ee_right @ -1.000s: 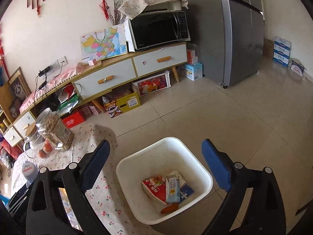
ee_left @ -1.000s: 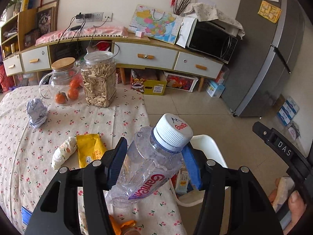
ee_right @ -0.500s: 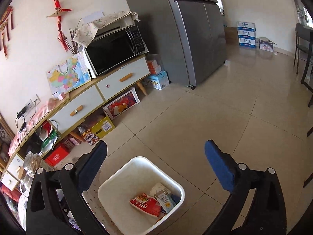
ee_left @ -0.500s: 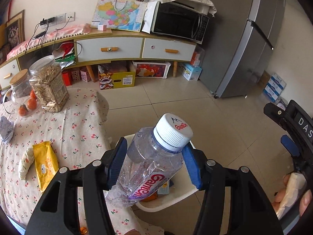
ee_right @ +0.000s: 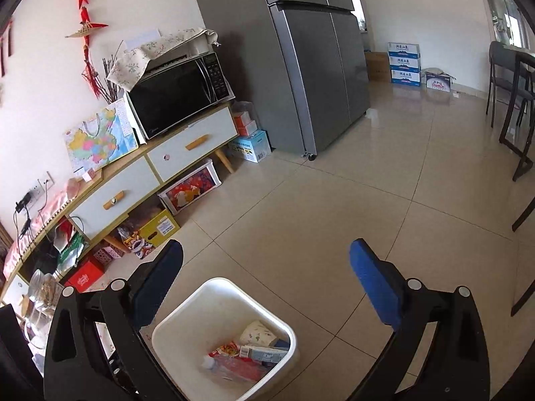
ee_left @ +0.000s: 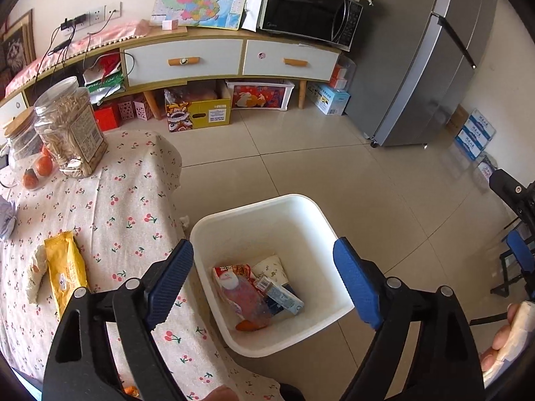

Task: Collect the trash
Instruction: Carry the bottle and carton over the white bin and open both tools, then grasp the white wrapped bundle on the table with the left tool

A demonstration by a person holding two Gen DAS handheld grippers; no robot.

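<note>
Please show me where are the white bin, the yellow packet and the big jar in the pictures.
bin (ee_left: 302,202): left wrist view, far rim.
yellow packet (ee_left: 65,272): left wrist view, middle of its face, lying on the tablecloth.
jar (ee_left: 68,130): left wrist view, clear side wall.

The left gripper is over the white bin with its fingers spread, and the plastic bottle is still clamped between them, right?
Not quite. The left gripper is over the white bin and its fingers are opening, but nothing is between them. The left wrist view shows the plastic bottle lying inside the bin on top of the other trash.
</note>
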